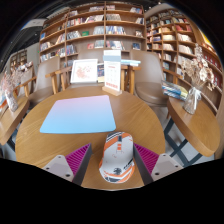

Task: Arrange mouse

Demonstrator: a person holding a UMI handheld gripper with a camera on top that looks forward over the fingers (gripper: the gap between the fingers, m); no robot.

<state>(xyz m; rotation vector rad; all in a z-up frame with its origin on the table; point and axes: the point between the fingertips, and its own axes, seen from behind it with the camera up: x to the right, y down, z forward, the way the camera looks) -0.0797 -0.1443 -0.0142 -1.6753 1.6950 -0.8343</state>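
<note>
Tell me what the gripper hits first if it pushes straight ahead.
The mouse: it already sits between the open gripper fingers, so the palm would meet it first. Beyond it lies the blue mat, though depth is hard to judge.

We lose the near end of the mouse (117, 160) below the gripper (113, 160), whose fingers are cut off at their bases; book titles on the shelves (95, 30) are too small to read, and the standing sign (85, 71) stays illegible
</note>
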